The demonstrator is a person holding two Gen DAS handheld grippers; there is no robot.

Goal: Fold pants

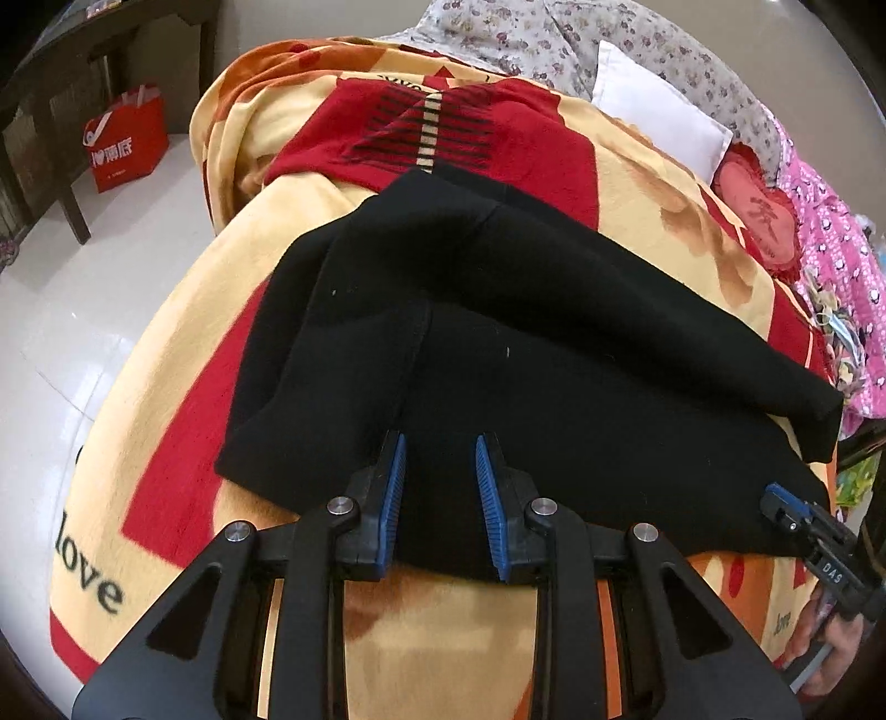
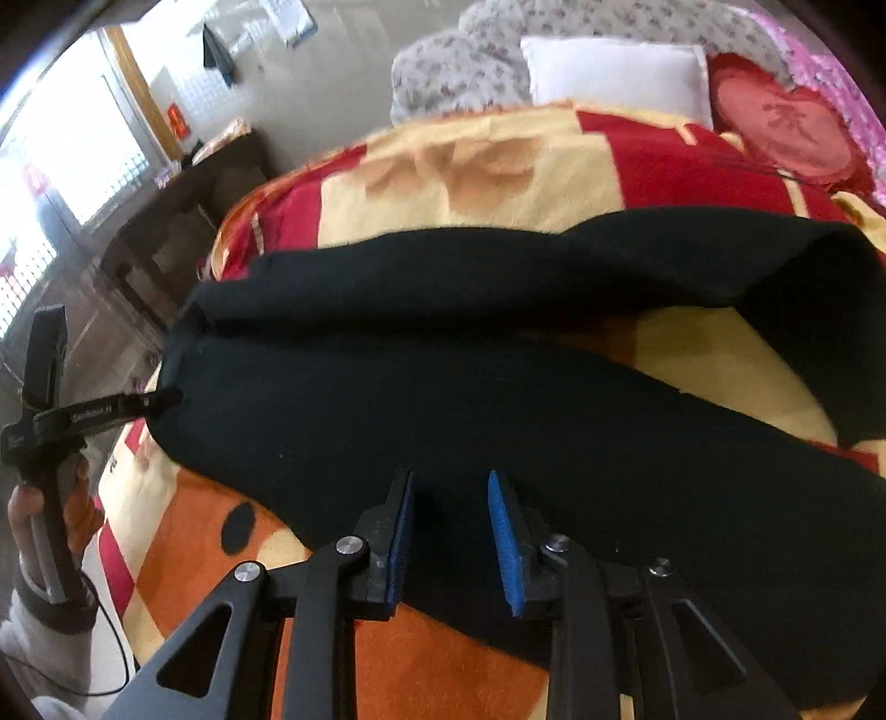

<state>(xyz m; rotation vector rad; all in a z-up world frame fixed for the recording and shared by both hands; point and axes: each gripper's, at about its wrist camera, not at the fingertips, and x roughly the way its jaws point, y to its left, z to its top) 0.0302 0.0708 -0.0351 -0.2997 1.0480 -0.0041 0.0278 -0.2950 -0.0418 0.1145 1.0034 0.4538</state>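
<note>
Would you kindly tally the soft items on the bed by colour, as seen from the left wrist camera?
Black: 1, the pants
White: 1, the pillow
Red and yellow: 1, the blanket
Grey floral: 1, the quilt
Pink: 1, the patterned cloth
Total: 5

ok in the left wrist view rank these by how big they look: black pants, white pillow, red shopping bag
1. black pants, largest by far
2. white pillow
3. red shopping bag
The pillow and bag look close in size, both far from the camera, so their order is unsure.
</note>
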